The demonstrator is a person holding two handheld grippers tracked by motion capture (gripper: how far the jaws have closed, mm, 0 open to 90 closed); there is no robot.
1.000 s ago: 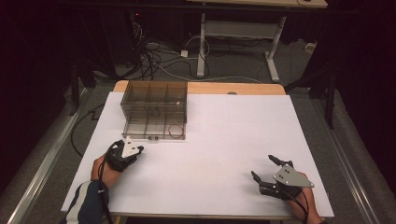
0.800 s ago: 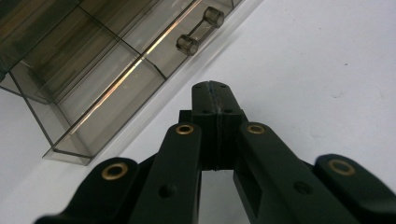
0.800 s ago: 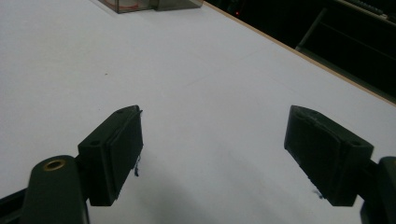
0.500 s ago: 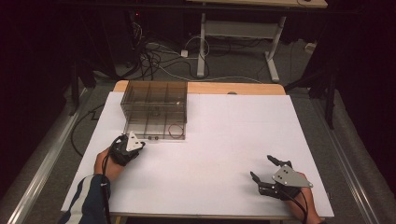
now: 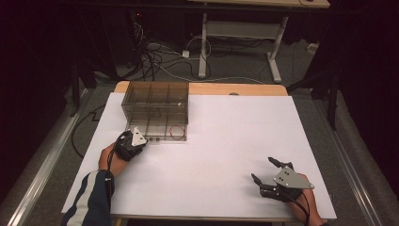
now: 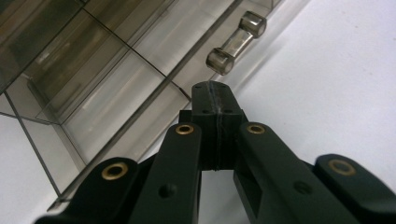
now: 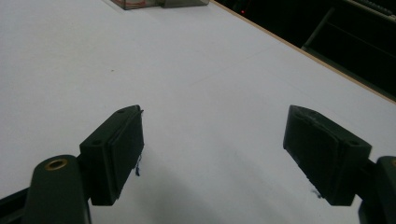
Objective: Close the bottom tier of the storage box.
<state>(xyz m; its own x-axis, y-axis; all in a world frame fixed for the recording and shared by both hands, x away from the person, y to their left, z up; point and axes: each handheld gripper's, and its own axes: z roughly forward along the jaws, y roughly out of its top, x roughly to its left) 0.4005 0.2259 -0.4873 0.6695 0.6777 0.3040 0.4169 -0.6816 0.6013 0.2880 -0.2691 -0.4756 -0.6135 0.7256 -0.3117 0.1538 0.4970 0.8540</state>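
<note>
The clear drawer box's (image 5: 156, 110) contents are hard to make out; its handle (image 6: 236, 42) lies just beyond the left gripper's (image 6: 217, 100) clenched jaws, while the right gripper (image 7: 212, 151) rests released on the worktop (image 5: 226, 141).

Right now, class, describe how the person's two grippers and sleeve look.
Both the left gripper and the right gripper are black with two jaws, brass-coloured rivets, and a grey three-cornered plate on top. A black cable trails from each. The sleeve is dark blue with a white stripe.
</note>
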